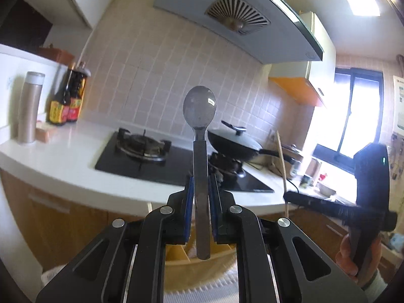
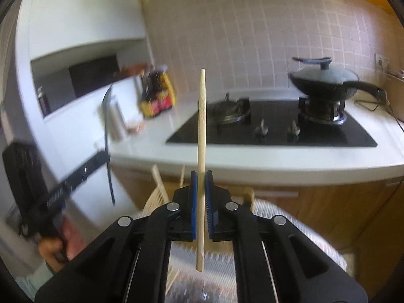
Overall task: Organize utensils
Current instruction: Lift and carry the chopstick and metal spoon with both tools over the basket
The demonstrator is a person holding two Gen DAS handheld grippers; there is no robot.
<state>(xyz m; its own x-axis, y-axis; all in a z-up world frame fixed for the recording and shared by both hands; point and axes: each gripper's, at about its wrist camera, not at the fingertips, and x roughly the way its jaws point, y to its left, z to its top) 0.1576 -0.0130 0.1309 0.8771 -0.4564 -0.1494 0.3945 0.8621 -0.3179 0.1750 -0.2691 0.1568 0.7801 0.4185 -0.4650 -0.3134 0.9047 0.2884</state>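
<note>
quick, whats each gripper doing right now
left gripper: shut on a metal spoon.
right gripper: shut on a wooden chopstick.

Each matte black plastic two-finger gripper, the left gripper (image 1: pixel 201 189) and the right gripper (image 2: pixel 201 184), has angular linkage arms with long cut-out slots, round silver pivot screws and ribbed blue pads (image 2: pixel 208 197) lining its fingers. Seen from outside, the handheld body is a black block with a small teal light. A pale ribbed sleeve cuff (image 1: pixel 376 281) shows at the wrist.
</note>
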